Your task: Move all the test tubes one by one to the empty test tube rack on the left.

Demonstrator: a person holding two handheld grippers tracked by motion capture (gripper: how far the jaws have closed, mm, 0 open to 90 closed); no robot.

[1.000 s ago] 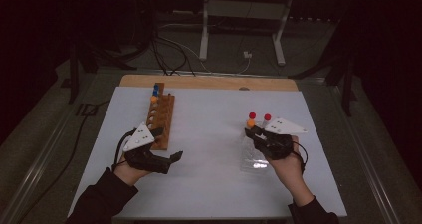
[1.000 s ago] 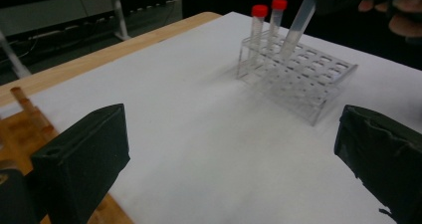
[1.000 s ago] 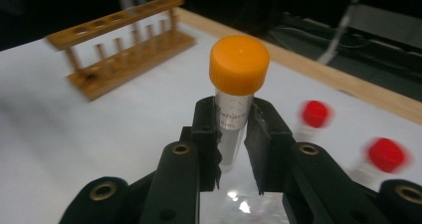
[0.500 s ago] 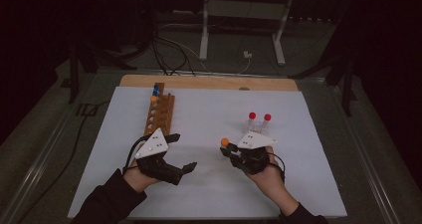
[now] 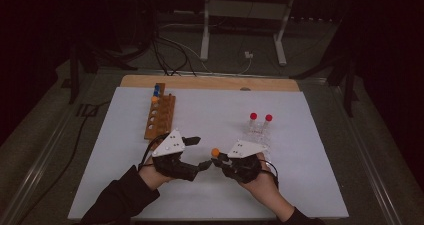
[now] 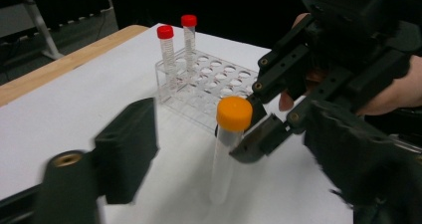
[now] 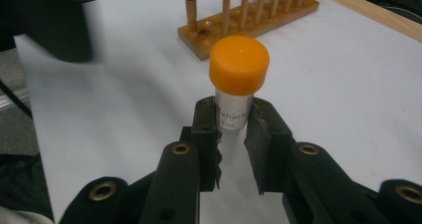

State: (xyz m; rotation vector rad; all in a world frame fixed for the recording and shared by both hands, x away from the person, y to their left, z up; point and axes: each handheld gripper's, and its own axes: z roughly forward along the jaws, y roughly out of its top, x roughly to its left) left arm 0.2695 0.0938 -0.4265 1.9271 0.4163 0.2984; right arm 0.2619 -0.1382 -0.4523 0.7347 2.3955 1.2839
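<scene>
The orange-capped tube [image 7: 234,92] stood upright above the white table [image 5: 300,185], clamped just under its cap by the right gripper [image 7: 233,134]; the left gripper [image 5: 197,152], jaws spread, flanked it, likeliest receiver.

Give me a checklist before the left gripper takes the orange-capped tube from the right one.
1. Right gripper shut on the tube below its orange cap: ok.
2. Tube upright: ok.
3. Left gripper open: ok.
4. Left gripper around the tube: not ok, beside it.
5. Wooden rack has free holes: ok.
6. Clear rack with two red-capped tubes stands apart: ok.
</scene>
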